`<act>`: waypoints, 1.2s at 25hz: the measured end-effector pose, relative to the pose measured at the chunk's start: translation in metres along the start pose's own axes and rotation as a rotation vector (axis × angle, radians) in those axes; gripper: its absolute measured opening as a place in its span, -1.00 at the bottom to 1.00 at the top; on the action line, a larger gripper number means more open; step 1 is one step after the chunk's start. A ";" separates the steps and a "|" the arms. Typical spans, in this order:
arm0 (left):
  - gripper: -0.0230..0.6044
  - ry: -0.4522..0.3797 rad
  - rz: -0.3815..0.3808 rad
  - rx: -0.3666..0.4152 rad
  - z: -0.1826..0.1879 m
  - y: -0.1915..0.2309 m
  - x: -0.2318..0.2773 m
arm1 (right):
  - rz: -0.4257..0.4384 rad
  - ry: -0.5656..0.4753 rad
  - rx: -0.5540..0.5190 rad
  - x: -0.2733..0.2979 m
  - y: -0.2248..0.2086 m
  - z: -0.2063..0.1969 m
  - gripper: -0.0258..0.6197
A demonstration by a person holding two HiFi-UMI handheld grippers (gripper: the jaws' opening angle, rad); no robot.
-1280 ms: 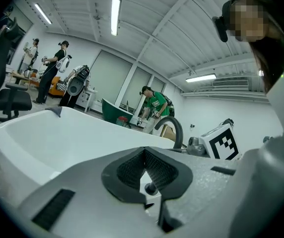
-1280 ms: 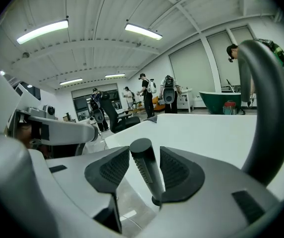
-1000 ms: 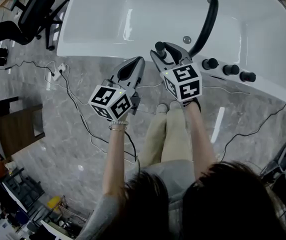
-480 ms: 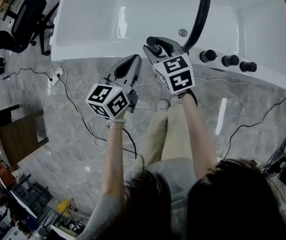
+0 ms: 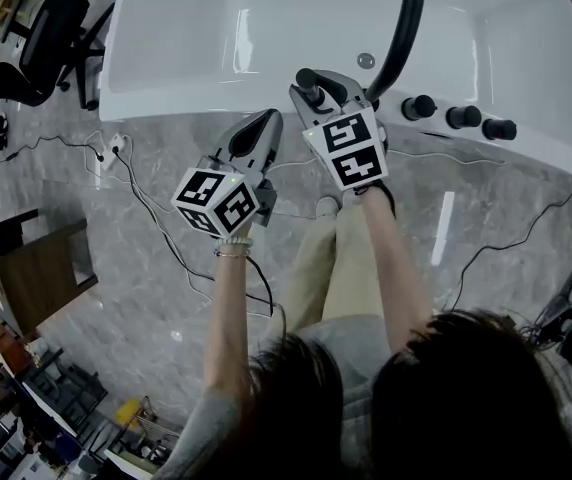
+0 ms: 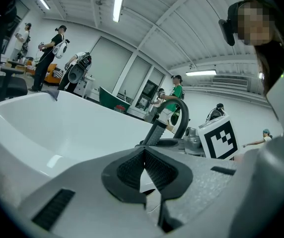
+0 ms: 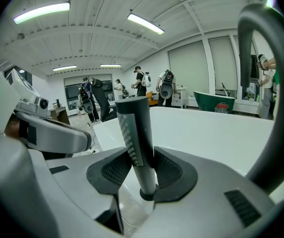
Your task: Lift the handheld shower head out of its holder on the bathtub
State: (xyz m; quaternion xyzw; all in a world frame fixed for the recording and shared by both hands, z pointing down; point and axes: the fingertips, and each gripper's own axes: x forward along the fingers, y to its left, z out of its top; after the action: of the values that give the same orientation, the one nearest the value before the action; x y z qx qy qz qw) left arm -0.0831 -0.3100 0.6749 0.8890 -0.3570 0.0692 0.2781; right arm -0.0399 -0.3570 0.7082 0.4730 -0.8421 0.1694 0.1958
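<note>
On tub deck, near rim: handheld shower head is sitting upright in its holder, not lifted yet.

Versus a second ago:
- right gripper is staying on the same spot around the handle, but its jaws have just been closing in. Both pads are now pressing on the handle's sides, so it is gripping the shower head.
- left gripper is keeping its place just left of the right one, jaws together with nothing between them. It is hanging over the floor, short of the bathtub rim.
- head view is framing the tub slightly higher. Nothing else is moving on the deck.

Around:
- black arched pipe is rising just right of the right gripper and curving over the basin. Closest obstacle on that side.
- three black knobs are lining the deck further right, clear of the jaws.
- cables are trailing across the marble floor and an office chair is standing off the tub's left end.
- people are standing in the background, well apart.
</note>
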 end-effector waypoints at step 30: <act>-0.91 -0.124 -0.071 0.084 0.110 -0.074 -0.043 | -0.023 -0.184 0.006 -0.113 0.019 0.131 -0.51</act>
State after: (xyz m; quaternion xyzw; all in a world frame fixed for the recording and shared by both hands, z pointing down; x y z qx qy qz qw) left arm -0.0726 -0.3006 0.5360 0.9146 -0.3388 0.0191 0.2200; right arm -0.0243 -0.3267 0.5377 0.4968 -0.8505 0.1257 0.1183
